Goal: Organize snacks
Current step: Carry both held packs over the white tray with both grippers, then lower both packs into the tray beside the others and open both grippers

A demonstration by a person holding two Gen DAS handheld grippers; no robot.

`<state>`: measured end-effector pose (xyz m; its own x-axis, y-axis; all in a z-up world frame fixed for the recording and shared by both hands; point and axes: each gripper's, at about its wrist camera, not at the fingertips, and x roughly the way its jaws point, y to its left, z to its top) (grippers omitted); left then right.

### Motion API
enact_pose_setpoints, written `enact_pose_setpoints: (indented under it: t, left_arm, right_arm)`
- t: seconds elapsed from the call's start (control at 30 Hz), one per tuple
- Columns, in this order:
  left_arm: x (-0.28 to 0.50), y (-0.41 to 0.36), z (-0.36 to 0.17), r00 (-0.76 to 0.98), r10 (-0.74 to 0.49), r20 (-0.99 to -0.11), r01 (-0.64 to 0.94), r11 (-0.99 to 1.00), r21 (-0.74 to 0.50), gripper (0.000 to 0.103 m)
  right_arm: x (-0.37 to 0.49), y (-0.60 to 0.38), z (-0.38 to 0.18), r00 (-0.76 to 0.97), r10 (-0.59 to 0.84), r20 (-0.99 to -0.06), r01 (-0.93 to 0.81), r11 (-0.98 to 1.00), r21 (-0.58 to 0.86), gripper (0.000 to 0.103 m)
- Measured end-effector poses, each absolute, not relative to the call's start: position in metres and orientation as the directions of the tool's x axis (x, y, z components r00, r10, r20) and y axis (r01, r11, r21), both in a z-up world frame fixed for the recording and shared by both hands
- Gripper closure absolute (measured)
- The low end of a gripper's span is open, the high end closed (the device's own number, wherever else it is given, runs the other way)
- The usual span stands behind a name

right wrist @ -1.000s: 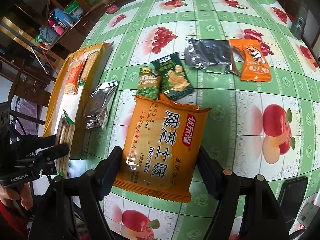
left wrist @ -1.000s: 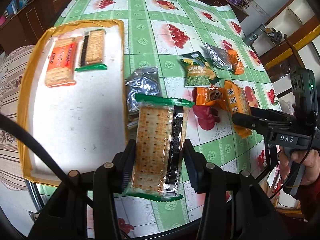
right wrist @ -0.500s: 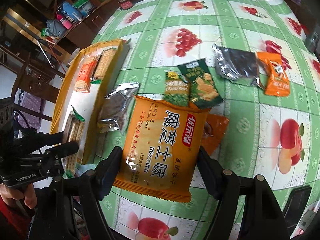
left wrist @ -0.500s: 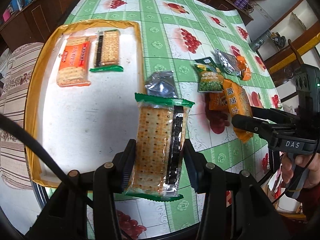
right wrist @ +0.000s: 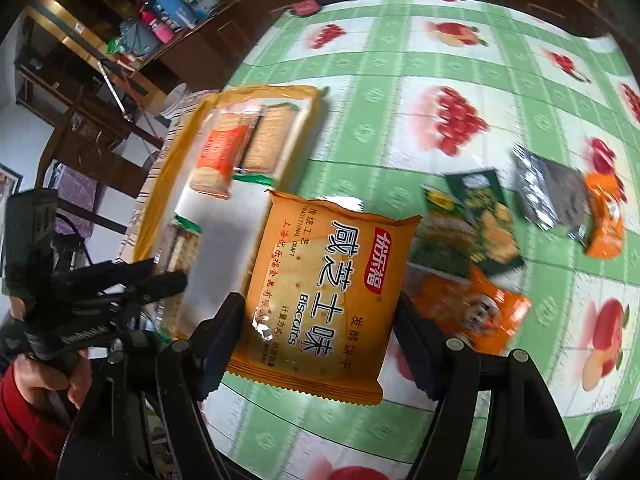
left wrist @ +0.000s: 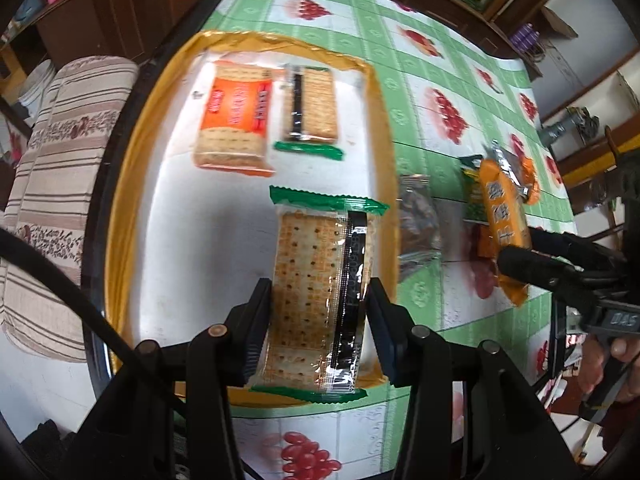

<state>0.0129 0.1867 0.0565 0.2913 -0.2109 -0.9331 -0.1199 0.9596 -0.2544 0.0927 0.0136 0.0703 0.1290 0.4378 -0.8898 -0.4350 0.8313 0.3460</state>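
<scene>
My left gripper is shut on a clear cracker pack with green ends, held above the near right part of the yellow-rimmed white tray. Two packs lie at the tray's far end: an orange cracker pack and a clear cracker pack. My right gripper is shut on an orange biscuit bag, held above the tablecloth beside the tray. The right gripper and its bag show in the left wrist view; the left gripper shows in the right wrist view.
Loose snacks lie on the green fruit-print tablecloth: a silver packet beside the tray, green packets, an orange packet, another silver packet and an orange one. A striped chair cushion is left of the table.
Both grippers have moved left toward the tray with their packs. The left pack is now over the tray's white surface; the right bag has come close to the tray's edge.
</scene>
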Motion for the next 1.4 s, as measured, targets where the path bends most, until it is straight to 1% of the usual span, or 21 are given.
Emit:
enact_pose_setpoints:
  t: [0.13, 0.37, 0.63, 0.87, 1.0, 1.4]
  left_arm:
    - [0.013, 0.203, 0.049, 0.283, -0.199, -0.938, -0.172, 0.952, -0.254, 0.054]
    - [0.014, 0.237, 0.036, 0.258, -0.175, -0.950, -0.322, 0.912, -0.255, 0.054]
    - [0.013, 0.241, 0.023, 0.240, -0.178, -0.954, -0.325, 0.912, -0.252, 0.054]
    - [0.011, 0.237, 0.019, 0.228, -0.187, -0.955, -0.294, 0.922, -0.251, 0.054]
    - [0.013, 0.231, 0.018, 0.214, -0.173, -0.961, -0.262, 0.938, -0.227, 0.054]
    - [0.014, 0.229, 0.010, 0.194, -0.185, -0.963, -0.246, 0.942, -0.230, 0.054]
  right_arm:
    - [0.101, 0.039, 0.073, 0.100, 0.466, -0.879, -0.452, 0.808, 0.377, 0.029]
    - [0.110, 0.087, 0.067, 0.050, 0.490, -0.870, -0.470, 0.780, 0.413, 0.030]
    - [0.120, 0.121, 0.042, -0.073, 0.517, -0.853, -0.378, 0.777, 0.503, 0.030]
    - [0.125, 0.134, 0.028, -0.084, 0.495, -0.865, -0.368, 0.791, 0.488, 0.030]
    - [0.124, 0.145, 0.024, -0.052, 0.447, -0.893, -0.414, 0.804, 0.427, 0.030]
    - [0.119, 0.166, 0.017, -0.004, 0.354, -0.935, -0.490, 0.815, 0.310, 0.029]
